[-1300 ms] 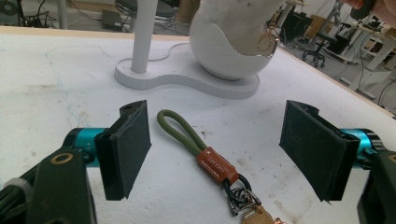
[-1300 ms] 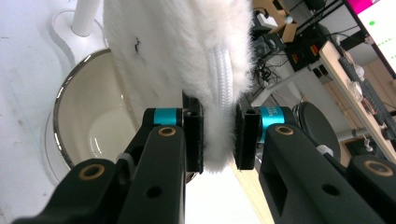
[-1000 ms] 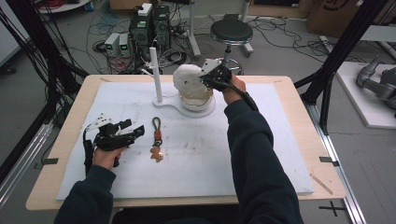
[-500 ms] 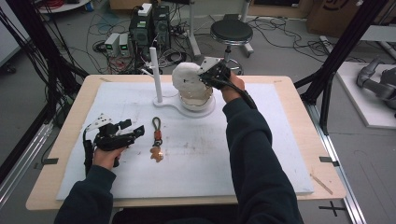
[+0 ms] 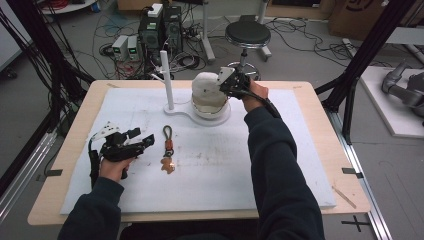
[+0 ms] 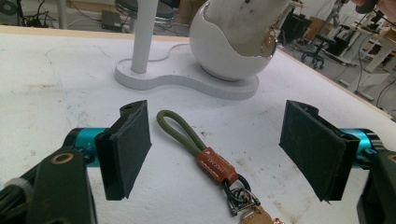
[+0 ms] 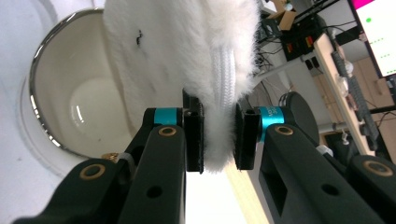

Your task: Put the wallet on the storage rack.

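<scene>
High view: keychain (image 5: 167, 150) on the mat (image 5: 210, 175), long axis twelve-to-six, just at three o'clock of the spread left gripper (image 5: 131, 144); right gripper (image 5: 231, 80) far off, pinching white fluffy cover (image 5: 207, 86) above bowl (image 5: 212, 107).

On the surface (image 5: 300, 165), the keychain (image 5: 168, 150) lies just right of the left gripper (image 5: 142, 141). Behind it stands the post (image 5: 166, 80). The bowl (image 5: 210, 102) sits right of the post, holding the fluffy thing (image 7: 187, 51).

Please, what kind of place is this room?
Probably a robotics lab or workshop: computers and tangled cables sit on the floor behind the table, and a robot arm lies at the right.
</scene>
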